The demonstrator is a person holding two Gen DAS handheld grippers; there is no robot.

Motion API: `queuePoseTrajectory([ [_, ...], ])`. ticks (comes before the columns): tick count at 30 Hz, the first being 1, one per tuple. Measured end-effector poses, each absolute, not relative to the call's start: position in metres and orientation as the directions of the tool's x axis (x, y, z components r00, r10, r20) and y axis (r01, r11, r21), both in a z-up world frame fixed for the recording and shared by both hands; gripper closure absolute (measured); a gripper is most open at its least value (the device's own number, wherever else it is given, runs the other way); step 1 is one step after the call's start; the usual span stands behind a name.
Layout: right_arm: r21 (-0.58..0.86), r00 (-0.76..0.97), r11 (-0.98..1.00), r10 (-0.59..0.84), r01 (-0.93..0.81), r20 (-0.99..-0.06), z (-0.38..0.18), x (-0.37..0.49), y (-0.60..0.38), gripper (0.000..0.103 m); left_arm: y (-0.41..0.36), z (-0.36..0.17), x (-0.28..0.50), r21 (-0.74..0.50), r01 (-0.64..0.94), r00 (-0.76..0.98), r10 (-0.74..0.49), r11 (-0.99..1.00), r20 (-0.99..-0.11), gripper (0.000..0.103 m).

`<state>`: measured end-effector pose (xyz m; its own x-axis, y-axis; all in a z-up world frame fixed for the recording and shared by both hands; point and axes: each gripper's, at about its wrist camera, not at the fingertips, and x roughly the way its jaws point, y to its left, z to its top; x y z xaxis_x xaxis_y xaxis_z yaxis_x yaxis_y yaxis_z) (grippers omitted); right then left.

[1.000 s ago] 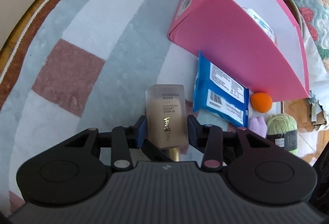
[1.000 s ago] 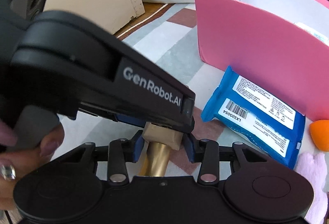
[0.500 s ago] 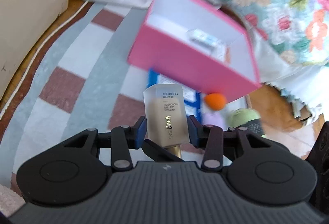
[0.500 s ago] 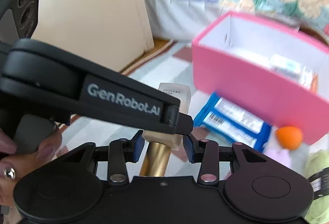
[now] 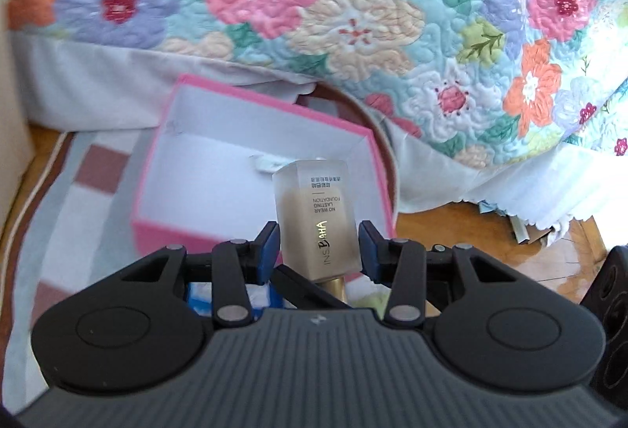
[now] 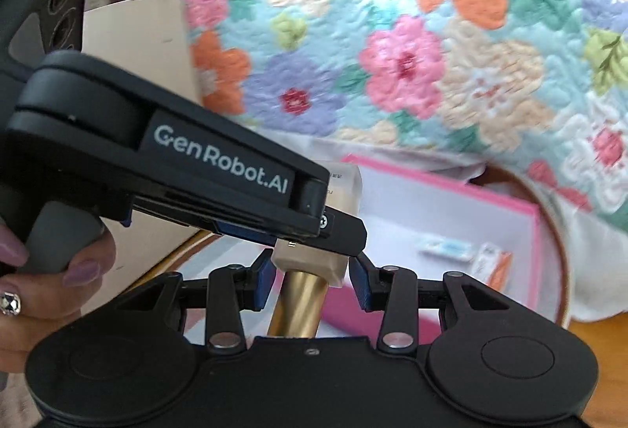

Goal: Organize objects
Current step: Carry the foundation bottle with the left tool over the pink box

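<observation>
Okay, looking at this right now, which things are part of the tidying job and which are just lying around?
Part of the job:
- foundation bottle, held between both pairs of jaws
- pink box, open
- left gripper
- right gripper
- small packets already in the box

Just lying about:
- floral quilt
- striped rug
- wooden floor
</observation>
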<state>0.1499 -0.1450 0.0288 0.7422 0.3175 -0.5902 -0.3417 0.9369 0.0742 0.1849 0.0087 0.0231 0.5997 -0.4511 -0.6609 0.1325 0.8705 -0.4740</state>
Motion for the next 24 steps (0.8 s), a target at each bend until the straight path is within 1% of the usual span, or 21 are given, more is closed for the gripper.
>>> queuePoseTrajectory([
  [1,0.081,0.739,0.941,0.309,-0.328,-0.599,0.027,0.175,-0.144,0.057,0.004,0.022,0.197,-0.48,0.135,0.587,-0.46,0.867,-0.666,0.061],
  [5,0.105,0.711,0.957,0.271,-0.269,-0.649,0.012,0.223,-0.168,0.057,-0.011,0.01,0.249,-0.511,0.126,0.529,-0.493,0.85,-0.691,0.061],
  [10,0.154,0.648,0.968,0.246,-0.197,-0.721,-0.007,0.26,-0.196,0.057,-0.024,-0.025,0.314,-0.569,0.069,0.447,-0.535,0.819,-0.716,0.061],
  [13,0.18,0.609,0.969,0.245,-0.167,-0.754,-0.026,0.282,-0.207,0.057,-0.03,-0.049,0.342,-0.583,0.035,0.403,-0.546,0.812,-0.735,0.061],
  [18,0.182,0.553,0.971,0.239,-0.156,-0.798,-0.062,0.31,-0.21,0.058,-0.037,-0.086,0.369,-0.575,-0.018,0.353,-0.533,0.818,-0.769,0.061],
  [22,0.218,0.504,0.969,0.247,-0.116,-0.827,-0.085,0.325,-0.212,0.058,-0.037,-0.108,0.376,-0.569,-0.055,0.328,-0.524,0.82,-0.786,0.062],
  [24,0.261,0.482,0.962,0.264,-0.076,-0.835,-0.092,0.326,-0.215,0.058,-0.037,-0.114,0.375,-0.571,-0.073,0.317,-0.524,0.817,-0.791,0.064],
])
